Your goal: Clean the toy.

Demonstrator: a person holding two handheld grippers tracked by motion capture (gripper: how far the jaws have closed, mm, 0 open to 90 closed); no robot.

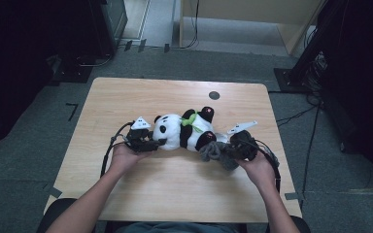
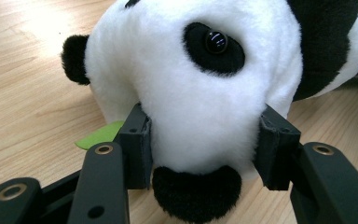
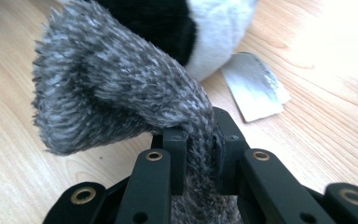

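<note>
High view: a plush panda (image 1: 184, 130) is laid on its side at the middle of the wooden worktop (image 1: 175, 189), head toward the person's left. The left gripper (image 1: 150, 144) is held at the panda's head, the left hand (image 1: 124, 158) wrapped behind it. The right gripper (image 1: 233, 148) is held at the panda's foot end, in the right hand (image 1: 257, 165). A grey fuzzy sock (image 1: 213, 152) is seen bunched just beside the panda's lower black leg, against the right gripper. A green leaf (image 1: 190, 120) is seen on the panda's chest. A small dark disc (image 1: 214, 95) is set in the worktop beyond the panda, well apart from it.

Left gripper view: the panda's white muzzle (image 2: 200, 121) is clamped between the two fingers (image 2: 137, 144), both pads pressed into the plush; the fingers are spread wide around the head. The black nose (image 2: 196, 191) is seen just below the grip, one black eye patch (image 2: 214, 46) above it, one black ear (image 2: 76, 59) at the far side. A green leaf tip (image 2: 98, 135) is seen beside the panda's head on the worktop.

Right gripper view: the sock (image 3: 116, 93) is pinched in a narrow fold between the nearly closed fingers (image 3: 175, 156), its open cuff flared above them. The panda's black-and-white body (image 3: 200, 28) is seen just behind the sock, a white fabric tag (image 3: 254, 88) lying on the worktop beside it.
</note>
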